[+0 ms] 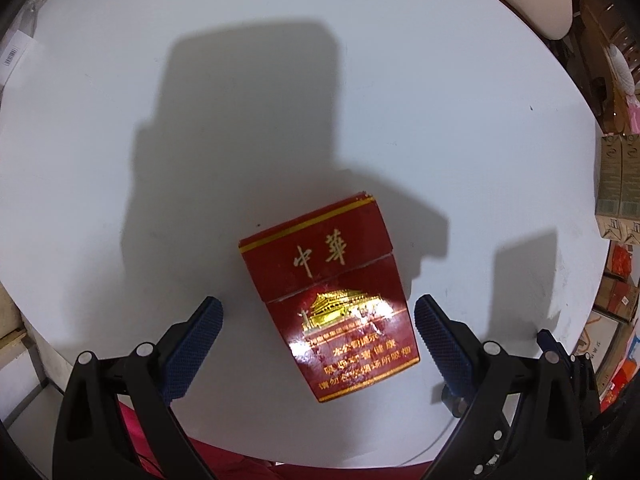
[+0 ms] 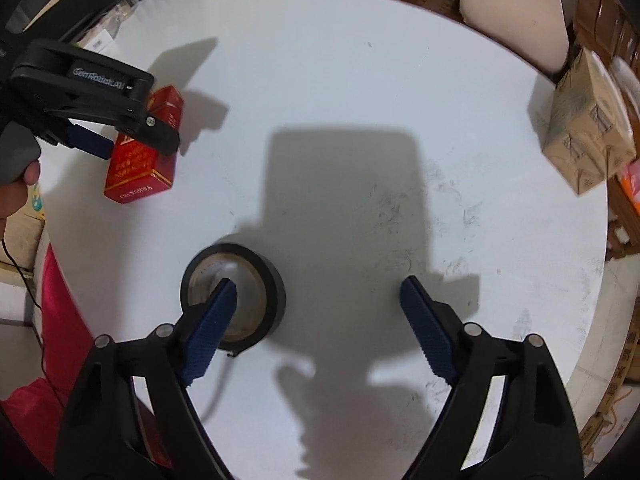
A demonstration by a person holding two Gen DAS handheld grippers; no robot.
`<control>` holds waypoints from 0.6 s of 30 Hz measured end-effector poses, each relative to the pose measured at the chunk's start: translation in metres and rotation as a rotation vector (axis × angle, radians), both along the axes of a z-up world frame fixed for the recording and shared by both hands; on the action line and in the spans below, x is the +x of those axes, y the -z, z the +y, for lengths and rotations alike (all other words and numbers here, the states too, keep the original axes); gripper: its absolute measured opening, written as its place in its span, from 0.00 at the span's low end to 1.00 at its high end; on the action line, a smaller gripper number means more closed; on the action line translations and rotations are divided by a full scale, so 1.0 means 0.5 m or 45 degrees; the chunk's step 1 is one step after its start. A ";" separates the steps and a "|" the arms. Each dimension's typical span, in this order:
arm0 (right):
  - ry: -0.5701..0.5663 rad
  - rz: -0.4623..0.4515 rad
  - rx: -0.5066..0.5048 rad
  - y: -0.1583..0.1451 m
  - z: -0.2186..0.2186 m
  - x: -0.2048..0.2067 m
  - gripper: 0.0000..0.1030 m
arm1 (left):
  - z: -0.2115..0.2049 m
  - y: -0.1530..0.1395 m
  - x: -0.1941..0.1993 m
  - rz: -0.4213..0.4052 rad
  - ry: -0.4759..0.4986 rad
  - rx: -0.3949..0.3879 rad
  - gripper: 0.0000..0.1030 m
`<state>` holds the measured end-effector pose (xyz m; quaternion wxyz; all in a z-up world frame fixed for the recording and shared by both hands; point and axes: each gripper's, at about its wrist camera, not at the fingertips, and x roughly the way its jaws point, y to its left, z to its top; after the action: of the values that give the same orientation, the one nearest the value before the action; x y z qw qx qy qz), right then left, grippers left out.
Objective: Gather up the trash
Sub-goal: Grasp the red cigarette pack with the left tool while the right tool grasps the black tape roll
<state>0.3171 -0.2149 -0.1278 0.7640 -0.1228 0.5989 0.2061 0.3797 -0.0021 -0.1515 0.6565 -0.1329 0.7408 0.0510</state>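
Observation:
A red cigarette pack (image 1: 332,292) with gold print lies flat on the round white table (image 1: 460,120). My left gripper (image 1: 318,308) points down over it, open, with a blue pad on either side and clear of the pack. In the right wrist view the same pack (image 2: 140,168) lies at the far left under the left gripper (image 2: 128,144). A black tape roll (image 2: 276,284) lies flat nearer the front. My right gripper (image 2: 318,286) is open; its left finger (image 2: 212,320) hangs over the roll's hole, and its right finger stands well off to the right.
A taped cardboard box (image 2: 588,128) stands at the table's right edge. A wooden chair with a cream cushion (image 2: 516,20) is behind the table. A red cloth (image 2: 60,320) and a thin black cable (image 2: 24,276) are at the left. Stacked boxes (image 1: 620,184) stand beyond the right edge.

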 end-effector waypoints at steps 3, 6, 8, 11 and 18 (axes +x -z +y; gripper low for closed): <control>-0.012 -0.034 -0.047 -0.005 0.008 -0.006 0.72 | -0.007 -0.001 0.000 0.000 0.006 0.026 0.91; -0.028 -0.050 -0.055 -0.014 0.016 -0.015 0.60 | -0.030 0.002 -0.004 -0.003 0.023 0.053 0.91; -0.038 -0.053 -0.052 -0.019 0.021 -0.021 0.55 | -0.042 0.002 -0.007 0.000 0.043 0.071 0.91; -0.051 -0.054 -0.048 -0.023 0.032 -0.032 0.45 | -0.054 0.001 -0.007 -0.005 0.082 0.104 0.87; -0.071 -0.056 -0.062 -0.028 0.053 -0.056 0.12 | -0.085 -0.017 -0.009 -0.047 0.165 0.128 0.61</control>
<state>0.2891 -0.1886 -0.1137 0.7678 -0.1624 0.5831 0.2100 0.3752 -0.0443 -0.1431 0.6777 -0.0522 0.7322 0.0431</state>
